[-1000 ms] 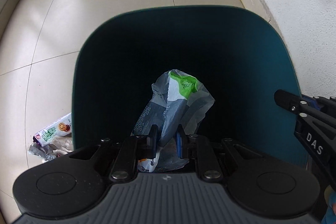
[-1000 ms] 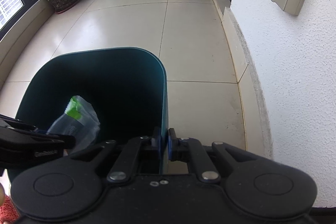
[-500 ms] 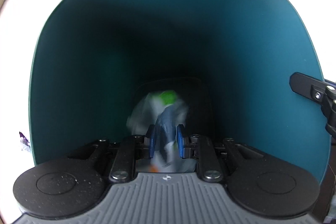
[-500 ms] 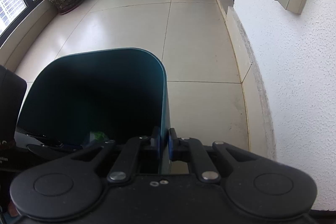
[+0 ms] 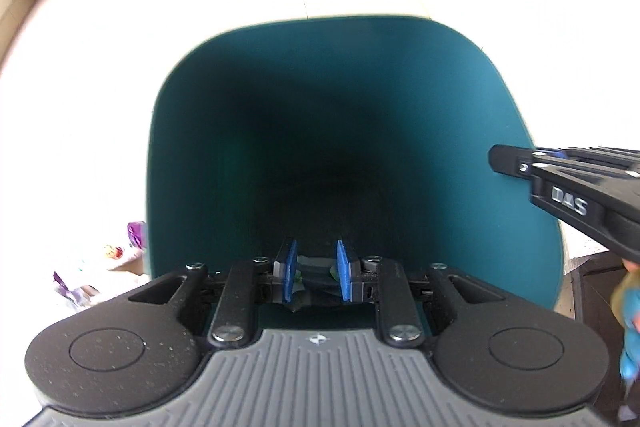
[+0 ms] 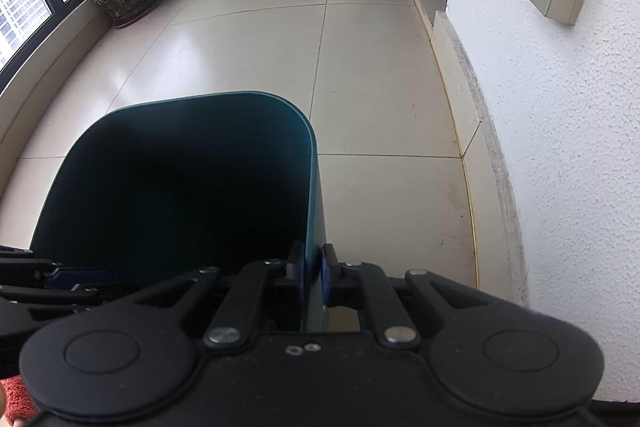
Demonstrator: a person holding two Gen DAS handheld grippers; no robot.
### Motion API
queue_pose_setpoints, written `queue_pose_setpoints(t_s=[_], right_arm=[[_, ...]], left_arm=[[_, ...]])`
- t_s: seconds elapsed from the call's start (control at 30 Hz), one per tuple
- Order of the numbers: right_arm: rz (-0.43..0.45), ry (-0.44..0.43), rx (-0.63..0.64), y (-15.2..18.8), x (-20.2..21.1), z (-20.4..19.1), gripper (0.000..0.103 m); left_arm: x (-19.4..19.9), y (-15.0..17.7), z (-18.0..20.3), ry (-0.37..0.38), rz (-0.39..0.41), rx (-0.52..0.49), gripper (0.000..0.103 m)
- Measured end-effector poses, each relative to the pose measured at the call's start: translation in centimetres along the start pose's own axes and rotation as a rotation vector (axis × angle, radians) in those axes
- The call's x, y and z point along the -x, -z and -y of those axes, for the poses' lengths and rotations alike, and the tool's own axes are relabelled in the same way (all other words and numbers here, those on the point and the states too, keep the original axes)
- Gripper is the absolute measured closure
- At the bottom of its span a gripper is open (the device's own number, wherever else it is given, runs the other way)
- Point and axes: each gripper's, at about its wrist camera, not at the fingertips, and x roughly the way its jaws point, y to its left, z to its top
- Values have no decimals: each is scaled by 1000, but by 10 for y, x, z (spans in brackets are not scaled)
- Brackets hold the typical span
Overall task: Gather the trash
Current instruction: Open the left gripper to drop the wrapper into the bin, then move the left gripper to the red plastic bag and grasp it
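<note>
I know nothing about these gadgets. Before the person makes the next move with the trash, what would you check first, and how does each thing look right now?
1. Bin steadied: ok. The right tool is clamped on the side wall of the teal bin.
2. Left tool over the bin's opening: ok.
3. Trash released: cannot tell. The blue fingers stand apart, but grey and green scraps show between them, either gripped or lying below.
4. Floor cleared: not ok. Snack wrappers lie on the tiles beside the bin's left side.
5. Room in the bin: cannot tell; its depth is too dark.
</note>
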Motion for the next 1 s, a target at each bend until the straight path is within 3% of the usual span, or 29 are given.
queue_pose_setpoints(t_s=[0.13, 0.2, 0.33, 0.73, 0.83, 1.0], right_arm=[[1, 2, -3, 0, 0, 0, 96], [2, 6, 0, 0, 0, -1, 96], [3, 11, 2, 0, -1, -3, 96], [0, 21, 7, 0, -1, -5, 96], [0, 26, 15, 0, -2, -7, 97], [-1, 36, 31, 0, -2, -11, 97]], left_arm=[[26, 16, -7, 5, 42, 1, 82], [42, 24, -8, 15, 66, 14, 75], [70, 30, -20, 12, 134, 36, 41], [117, 79, -86, -50, 218, 115, 39], [114, 95, -104, -70, 240, 140, 22], [91, 113, -143, -104, 196, 208, 21]])
